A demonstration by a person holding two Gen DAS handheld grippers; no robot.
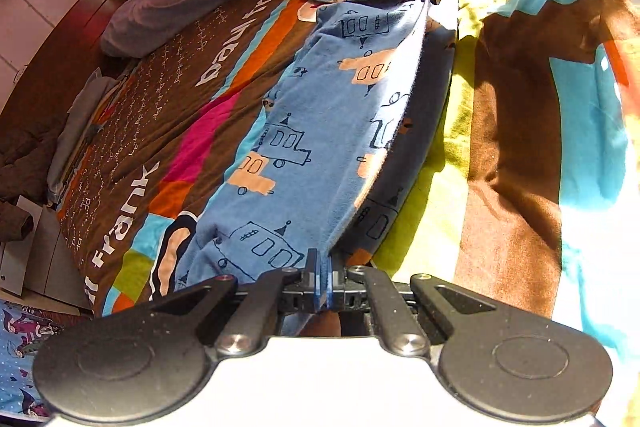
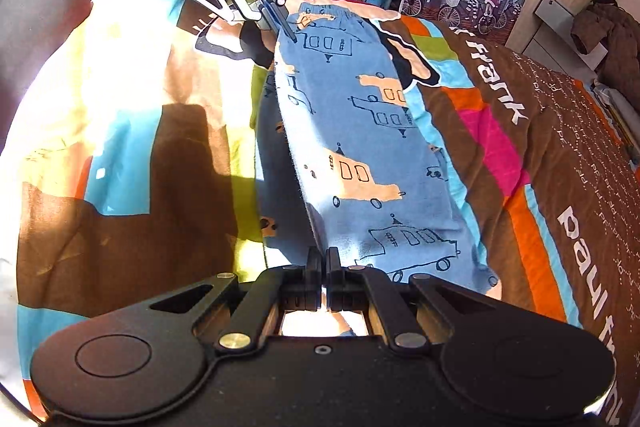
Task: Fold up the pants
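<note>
I have both tools clamped on one long edge of the blue cotton pants (image 1: 320, 131) with printed cars: left tool (image 1: 323, 291), right tool (image 2: 323, 279). The pants lie mid-bed on the patchwork bedspread (image 1: 516, 163). Lengthwise fold under way; next, carry the edge across evenly.

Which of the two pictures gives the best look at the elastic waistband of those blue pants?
The right wrist view: the gathered waistband lies flat at the far end, beside the left tongs. In the left wrist view that end of the pants is hidden behind the tongs' frame.
</note>
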